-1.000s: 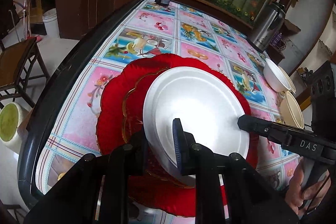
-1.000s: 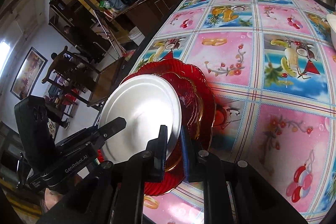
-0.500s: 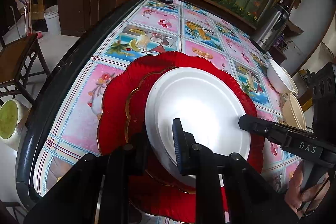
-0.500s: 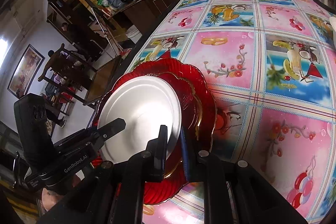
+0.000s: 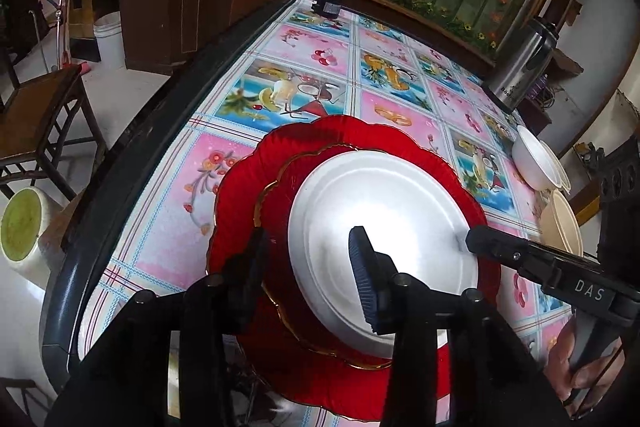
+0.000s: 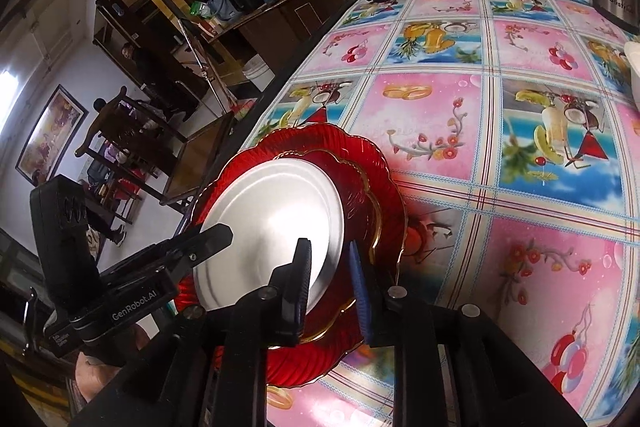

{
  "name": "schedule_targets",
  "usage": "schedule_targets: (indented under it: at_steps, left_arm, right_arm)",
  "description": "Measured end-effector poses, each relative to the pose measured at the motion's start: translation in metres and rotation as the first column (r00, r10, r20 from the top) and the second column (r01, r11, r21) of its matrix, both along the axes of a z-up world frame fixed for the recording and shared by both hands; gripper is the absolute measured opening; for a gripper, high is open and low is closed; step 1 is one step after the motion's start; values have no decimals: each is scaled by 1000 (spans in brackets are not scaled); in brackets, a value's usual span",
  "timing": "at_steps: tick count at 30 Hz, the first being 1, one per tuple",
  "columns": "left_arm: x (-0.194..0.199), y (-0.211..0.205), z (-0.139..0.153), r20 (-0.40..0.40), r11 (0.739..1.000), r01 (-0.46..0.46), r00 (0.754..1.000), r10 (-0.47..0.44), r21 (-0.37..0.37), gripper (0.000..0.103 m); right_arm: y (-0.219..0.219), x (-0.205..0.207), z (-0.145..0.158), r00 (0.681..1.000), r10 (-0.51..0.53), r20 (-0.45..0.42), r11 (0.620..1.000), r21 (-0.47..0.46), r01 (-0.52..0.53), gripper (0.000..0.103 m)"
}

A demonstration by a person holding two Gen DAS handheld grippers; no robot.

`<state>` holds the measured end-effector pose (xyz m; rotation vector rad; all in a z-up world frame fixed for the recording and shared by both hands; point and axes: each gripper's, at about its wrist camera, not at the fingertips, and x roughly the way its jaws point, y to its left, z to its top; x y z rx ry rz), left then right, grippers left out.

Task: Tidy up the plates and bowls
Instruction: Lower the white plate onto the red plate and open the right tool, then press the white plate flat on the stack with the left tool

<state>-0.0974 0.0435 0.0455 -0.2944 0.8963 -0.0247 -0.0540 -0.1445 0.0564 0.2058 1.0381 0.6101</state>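
White plate (image 5: 384, 227) sits atop two stacked red plates (image 5: 248, 195) at the bench (image 5: 312, 59) edge. Left claw (image 5: 308, 259) and right claw (image 6: 329, 273) both straddle the white plate's rim, jaws opening, pads no longer pressing it.

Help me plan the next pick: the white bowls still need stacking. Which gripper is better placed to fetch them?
Right. The white bowls lie at the table's right edge, on the right gripper side; the left gripper straddles the white plate's far side.
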Motion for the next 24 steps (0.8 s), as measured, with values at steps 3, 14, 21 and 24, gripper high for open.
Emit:
schedule_targets:
  at_steps: [3, 14, 21, 24]
  left_arm:
    - [-3, 0, 5, 17, 1000, -11, 1000, 11, 17, 40]
    - [-20, -18, 39, 182, 987, -73, 982, 46, 143, 40]
    - [-19, -60, 47, 217, 977, -4, 975, -43, 213, 40]
    - [-18, -79, 47, 214, 972, 38, 973, -89, 231, 40]
  right_arm:
    - [-3, -1, 1, 1000, 3, 1, 1000, 13, -3, 23]
    - [-29, -21, 29, 970, -91, 225, 988, -100, 116, 31]
    - [-52, -33, 40, 915, -150, 376, 958, -174, 228, 31]
    - [-63, -36, 41, 900, -164, 403, 948, -187, 256, 31]
